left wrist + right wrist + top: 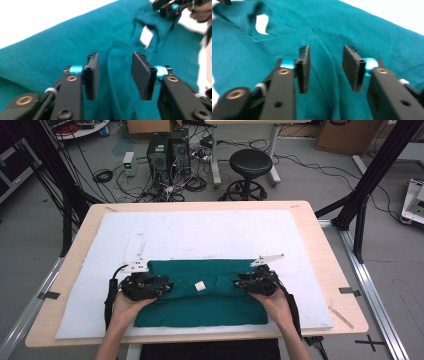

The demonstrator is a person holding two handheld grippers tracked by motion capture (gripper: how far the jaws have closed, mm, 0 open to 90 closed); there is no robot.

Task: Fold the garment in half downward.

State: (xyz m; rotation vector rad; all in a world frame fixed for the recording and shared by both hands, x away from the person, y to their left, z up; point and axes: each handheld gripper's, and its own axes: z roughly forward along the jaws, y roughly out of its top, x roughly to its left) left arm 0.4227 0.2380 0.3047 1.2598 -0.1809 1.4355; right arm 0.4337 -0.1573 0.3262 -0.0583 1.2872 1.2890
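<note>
A teal garment (200,297) is laid flat and folded at the mat's six o'clock edge; a white tag is seen near its centre.

Left gripper (115,75) — black jaws, cyan collars, brass screws.

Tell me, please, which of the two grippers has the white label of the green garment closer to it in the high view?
The left gripper: the white label lies just beside it on the green garment, while the right gripper sits a little farther off.
</note>
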